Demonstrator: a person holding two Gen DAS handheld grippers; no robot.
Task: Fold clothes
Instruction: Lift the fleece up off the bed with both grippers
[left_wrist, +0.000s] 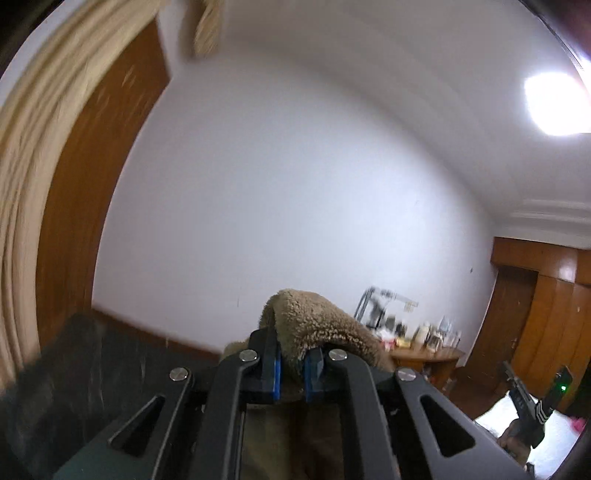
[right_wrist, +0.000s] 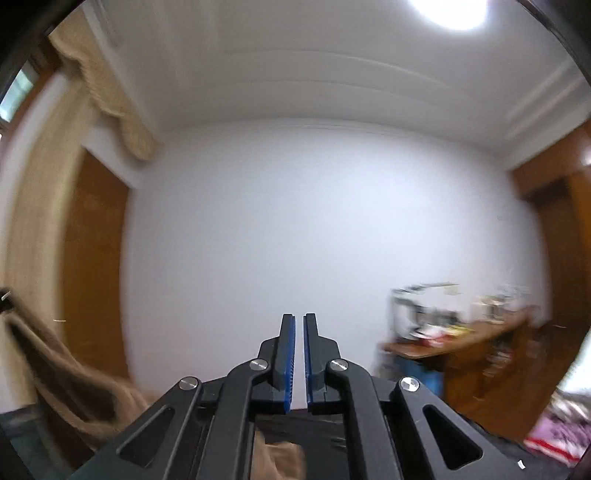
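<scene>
In the left wrist view we see the left gripper (left_wrist: 291, 363) clenched on a fold of the brown fleecy garment (left_wrist: 317, 325). The cloth bulges up between and above the blue pads (left_wrist: 275, 373) and hangs down under the frame. To the left stand a cream curtain (left_wrist: 33, 166) and a wooden door (left_wrist: 92, 177), then the white wall (left_wrist: 295, 184). At the lower right edge the other gripper shows small in a hand (left_wrist: 511, 441).

In the right wrist view the right gripper (right_wrist: 299, 354) has its jaws drawn together with only a thin slit between the pads and nothing in them. Here the garment (right_wrist: 66, 373) hangs at the far left, well apart from these fingers, and a bit of brown cloth shows below the frame. Only this view shows the cluttered wooden desk (right_wrist: 472, 343) broadly, though blurred, and bright bedding (right_wrist: 557, 424) at the right edge.
</scene>
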